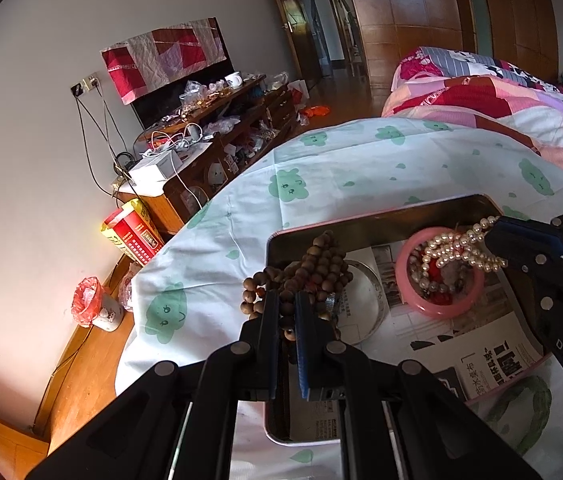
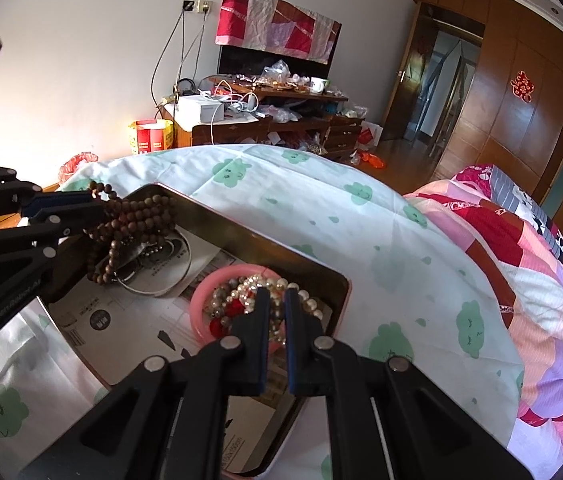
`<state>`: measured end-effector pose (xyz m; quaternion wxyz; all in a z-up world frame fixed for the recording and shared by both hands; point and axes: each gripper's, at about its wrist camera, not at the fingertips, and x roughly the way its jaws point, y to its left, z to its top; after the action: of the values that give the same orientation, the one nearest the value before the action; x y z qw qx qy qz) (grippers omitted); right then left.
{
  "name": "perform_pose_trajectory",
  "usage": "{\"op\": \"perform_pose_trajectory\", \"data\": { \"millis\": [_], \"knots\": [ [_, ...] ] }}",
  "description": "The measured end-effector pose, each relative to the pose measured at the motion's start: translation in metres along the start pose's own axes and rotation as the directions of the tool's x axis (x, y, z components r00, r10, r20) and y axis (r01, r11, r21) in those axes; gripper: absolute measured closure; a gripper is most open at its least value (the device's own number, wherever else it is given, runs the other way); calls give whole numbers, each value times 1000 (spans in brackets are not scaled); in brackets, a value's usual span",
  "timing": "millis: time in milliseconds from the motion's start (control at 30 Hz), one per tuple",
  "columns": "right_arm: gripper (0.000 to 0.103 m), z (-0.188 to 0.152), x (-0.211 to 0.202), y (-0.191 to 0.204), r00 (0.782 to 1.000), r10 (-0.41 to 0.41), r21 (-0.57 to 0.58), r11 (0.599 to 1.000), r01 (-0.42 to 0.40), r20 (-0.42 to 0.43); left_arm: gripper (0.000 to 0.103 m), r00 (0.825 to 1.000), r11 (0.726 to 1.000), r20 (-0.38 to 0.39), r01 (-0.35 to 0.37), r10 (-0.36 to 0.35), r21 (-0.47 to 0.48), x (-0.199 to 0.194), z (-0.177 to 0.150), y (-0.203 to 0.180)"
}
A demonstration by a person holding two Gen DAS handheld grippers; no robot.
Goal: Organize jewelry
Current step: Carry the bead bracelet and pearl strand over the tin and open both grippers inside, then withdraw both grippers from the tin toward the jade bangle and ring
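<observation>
Both nearly closed, the left gripper clamps wooden beads while the right gripper pinches the pearl strand.

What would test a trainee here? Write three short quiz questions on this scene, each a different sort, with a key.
1. True or false: the left gripper is closed on the wooden bead string.
2. What does the right gripper grip?
A. silver bangle
B. pearl strand
C. newspaper
3. Fill in: the pearl strand hangs over the pink ____ inside the metal tin.

Key: 1 true; 2 B; 3 bowl.
</observation>
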<state>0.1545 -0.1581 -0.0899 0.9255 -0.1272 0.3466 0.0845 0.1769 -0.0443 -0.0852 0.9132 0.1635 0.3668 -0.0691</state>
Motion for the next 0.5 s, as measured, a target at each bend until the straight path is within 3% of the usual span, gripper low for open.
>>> {"op": "perform_pose_trajectory", "data": {
  "millis": [233, 300, 333, 367, 400, 500],
  "knots": [
    [91, -4, 4, -2, 1000, 0, 6, 1000, 0, -17, 94, 1000, 1000, -9, -1, 1, -2, 2, -4, 1],
    [78, -4, 5, -1, 1000, -9, 0, 1000, 9, -19, 80, 1000, 1000, -12, -1, 1, -5, 1, -4, 2],
    [60, -5, 4, -1, 1000, -16, -2, 1000, 16, -15, 74, 1000, 1000, -9, -4, 4, -9, 0, -5, 3],
    [51, -6, 2, -1, 1000, -23, -1, 1000, 23, -4, 55, 1000, 1000, -5, -13, 13, -10, -1, -5, 3],
    [50, -6, 1, -1, 1000, -27, 1, 1000, 27, 6, 39, 1000, 999, 7, -30, 30, -12, -3, -6, 4],
    [50, -7, -2, -1, 999, -31, 6, 1000, 31, 9, 35, 999, 999, 25, -42, 42, -14, -6, -7, 5]
  ]
}}
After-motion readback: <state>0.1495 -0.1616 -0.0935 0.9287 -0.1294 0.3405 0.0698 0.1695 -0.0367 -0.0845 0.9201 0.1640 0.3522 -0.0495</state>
